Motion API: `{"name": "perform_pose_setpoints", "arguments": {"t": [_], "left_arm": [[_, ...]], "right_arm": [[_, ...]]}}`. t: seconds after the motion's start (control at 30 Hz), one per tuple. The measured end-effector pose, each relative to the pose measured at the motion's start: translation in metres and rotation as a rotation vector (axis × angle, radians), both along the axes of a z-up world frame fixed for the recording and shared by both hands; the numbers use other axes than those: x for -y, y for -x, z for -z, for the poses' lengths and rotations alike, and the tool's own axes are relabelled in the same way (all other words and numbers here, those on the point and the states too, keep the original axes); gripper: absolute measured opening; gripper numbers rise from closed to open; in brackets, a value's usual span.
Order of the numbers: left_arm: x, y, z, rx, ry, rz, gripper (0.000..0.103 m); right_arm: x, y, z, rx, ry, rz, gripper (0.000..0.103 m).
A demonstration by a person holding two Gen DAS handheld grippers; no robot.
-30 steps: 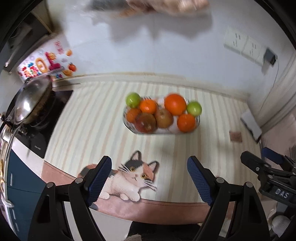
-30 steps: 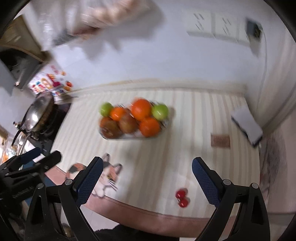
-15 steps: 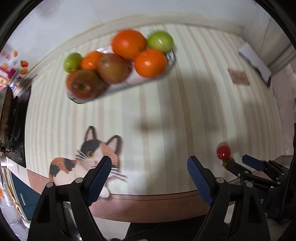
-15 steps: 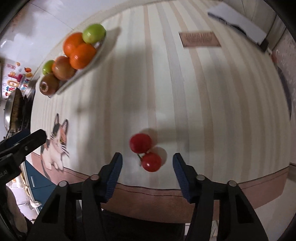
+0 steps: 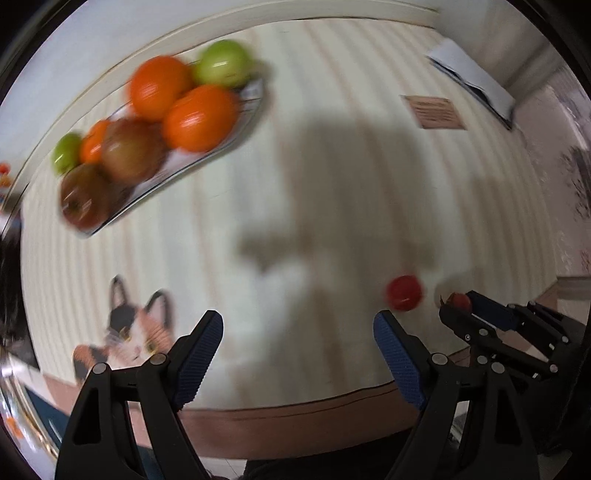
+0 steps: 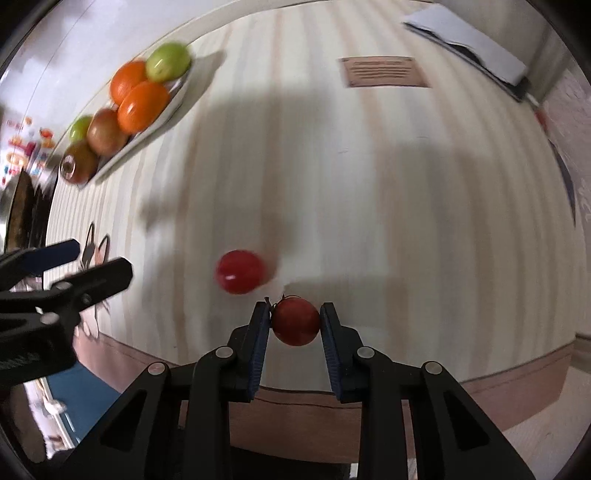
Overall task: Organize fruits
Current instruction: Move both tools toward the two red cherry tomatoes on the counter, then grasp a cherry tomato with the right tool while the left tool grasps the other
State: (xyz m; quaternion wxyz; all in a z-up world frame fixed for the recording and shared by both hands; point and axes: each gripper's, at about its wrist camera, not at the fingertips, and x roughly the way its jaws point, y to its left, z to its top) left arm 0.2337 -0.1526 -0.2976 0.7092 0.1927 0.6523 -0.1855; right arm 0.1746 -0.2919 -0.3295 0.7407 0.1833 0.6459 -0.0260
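Observation:
My right gripper [image 6: 294, 314] is shut on a small red tomato [image 6: 295, 322] near the table's front edge; it also shows in the left wrist view [image 5: 458, 301]. A second red tomato [image 6: 240, 271] lies loose on the striped cloth just to its left, also seen in the left wrist view [image 5: 404, 292]. A glass fruit plate [image 5: 221, 147] at the back left holds oranges [image 5: 199, 118], green apples [image 5: 223, 62] and brownish apples [image 5: 129, 149]. My left gripper [image 5: 297, 339] is open and empty, above the cloth left of the loose tomato.
A cat picture [image 5: 129, 332] is printed on the cloth at the front left. A brown card [image 6: 384, 72] and a white booklet [image 6: 465, 35] lie at the back right. A stove edge [image 6: 22, 206] is at far left. The table's brown front edge [image 6: 369, 398] is close.
My right gripper has closed on one of the two tomatoes. The other tomato has shifted left, apart from it. Both cameras have moved closer to the table.

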Motion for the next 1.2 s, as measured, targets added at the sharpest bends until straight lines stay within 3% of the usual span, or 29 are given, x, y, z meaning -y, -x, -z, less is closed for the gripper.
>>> {"name": "perform_pose_setpoints", "arguments": {"t": [0.1,0.2,0.23,0.33,0.57,0.97,1.2], "left_arm": [[0.024,0.005,0.007,-0.015,0.018,0.072,0.083],[0.044,0.012,0.02,-0.051,0.03,0.137,0.074],[0.047,0.013,0.025,-0.063,0.025,0.149,0.066],[0.053,0.017,0.038,-0.114,0.03,0.168,0.061],[0.066,0.023,0.04,-0.152,0.063,0.207,0.039],[0.084,0.025,0.046,-0.2,0.07,0.227,0.025],[0.072,0.012,0.041,-0.189,0.091,0.204,0.024]], "right_arm": [[0.02,0.005,-0.003,-0.003,0.002,0.047,0.031],[0.032,0.006,-0.002,-0.006,0.009,0.075,0.031],[0.037,0.007,-0.003,-0.007,0.011,0.084,0.031],[0.047,0.009,-0.003,-0.009,0.011,0.109,0.031],[0.059,0.011,0.002,-0.017,0.004,0.143,0.031],[0.059,0.003,0.003,-0.023,0.016,0.135,0.031],[0.058,-0.004,-0.002,-0.011,0.023,0.133,0.031]]}}
